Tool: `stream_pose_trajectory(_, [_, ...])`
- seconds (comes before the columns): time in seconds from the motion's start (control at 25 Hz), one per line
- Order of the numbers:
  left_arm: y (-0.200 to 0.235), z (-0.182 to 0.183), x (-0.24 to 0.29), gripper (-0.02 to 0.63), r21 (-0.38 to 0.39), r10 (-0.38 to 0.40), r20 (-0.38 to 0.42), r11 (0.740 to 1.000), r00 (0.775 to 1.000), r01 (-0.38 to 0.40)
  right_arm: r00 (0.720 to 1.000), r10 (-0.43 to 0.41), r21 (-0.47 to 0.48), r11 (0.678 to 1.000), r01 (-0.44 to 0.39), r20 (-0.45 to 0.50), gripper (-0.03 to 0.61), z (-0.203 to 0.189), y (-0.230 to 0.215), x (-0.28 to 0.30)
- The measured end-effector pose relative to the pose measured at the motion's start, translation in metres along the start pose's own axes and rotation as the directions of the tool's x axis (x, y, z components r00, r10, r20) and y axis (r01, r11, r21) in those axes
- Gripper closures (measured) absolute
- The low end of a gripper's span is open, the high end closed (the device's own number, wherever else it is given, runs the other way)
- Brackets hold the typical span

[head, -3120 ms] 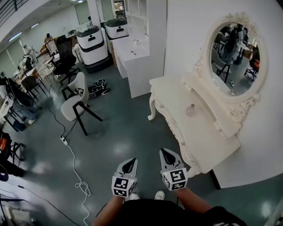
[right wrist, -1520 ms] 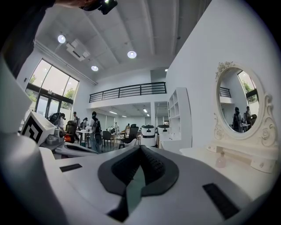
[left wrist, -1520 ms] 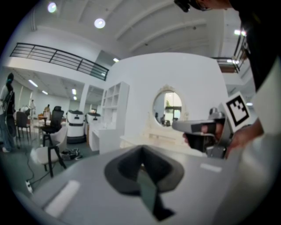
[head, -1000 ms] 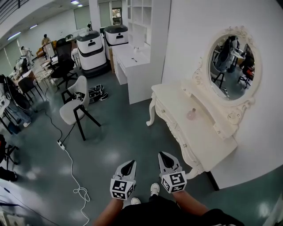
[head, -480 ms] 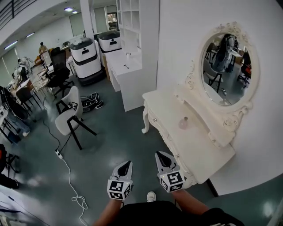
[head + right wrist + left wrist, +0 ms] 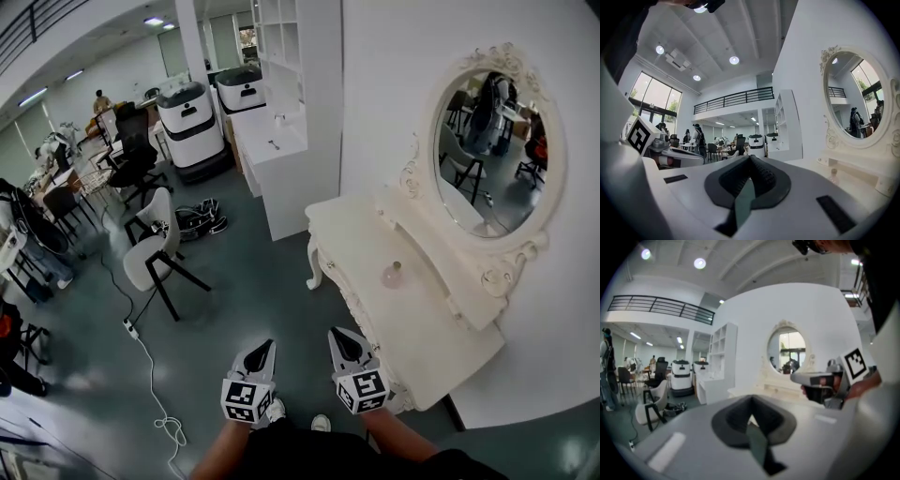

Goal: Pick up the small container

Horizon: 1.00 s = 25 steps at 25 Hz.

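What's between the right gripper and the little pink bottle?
Only the carved edge and bare top of the white dressing table lie between the right gripper and the small pink bottle, seen in the head view.

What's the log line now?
phase: pre-grasp | left gripper: shut, empty | right gripper: shut, empty | small container: on dressing table, untouched

My floor [image 6: 244, 305] across the frame's middle looks smooth grey-green with a soft sheen. At right, the dresser [image 6: 422, 328] looks painted white, satin, its carving crisp. Mirror [image 6: 487, 150] glass is glossy. The container [image 6: 393, 275] looks like translucent pinkish glass. At left, the chair [image 6: 161, 220] shell looks like smooth white plastic.
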<state>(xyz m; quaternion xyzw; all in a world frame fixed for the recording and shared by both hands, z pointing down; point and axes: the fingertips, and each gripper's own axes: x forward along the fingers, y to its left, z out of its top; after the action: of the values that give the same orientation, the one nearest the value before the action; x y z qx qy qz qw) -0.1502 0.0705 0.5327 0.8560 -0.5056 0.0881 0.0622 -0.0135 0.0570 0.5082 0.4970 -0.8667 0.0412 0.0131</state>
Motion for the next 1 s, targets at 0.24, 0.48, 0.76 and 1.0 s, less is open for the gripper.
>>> stream_pose_trajectory(0.24, [0.005, 0.004, 0.031, 0.606, -0.024, -0.024, 0.01, 0.999, 1.0, 0.024, 1.0, -0.019, 0.017, 1.0, 0.019, 0.018, 0.572, 0.008, -0.019, 0.021])
stream_pose_trajectory(0.48, [0.027, 0.006, 0.067, 0.606, -0.053, -0.05, 0.031, 0.997, 0.998, 0.052, 1.0, -0.026, 0.012, 1.0, 0.026, 0.008, 0.572, 0.007, -0.027, 0.063])
stream_pose_trajectory(0.76, [0.069, 0.024, 0.121, 0.606, -0.036, -0.1, 0.049, 0.994, 0.994, 0.102, 0.999, -0.024, -0.037, 0.999, 0.025, 0.023, 0.572, 0.022, -0.035, 0.134])
stream_pose_trajectory(1.0, [0.104, 0.028, 0.148, 0.606, -0.033, -0.148, 0.027, 0.988, 0.989, 0.149, 0.997, -0.074, -0.05, 0.996, 0.074, 0.002, 0.572, 0.029, -0.052, 0.176])
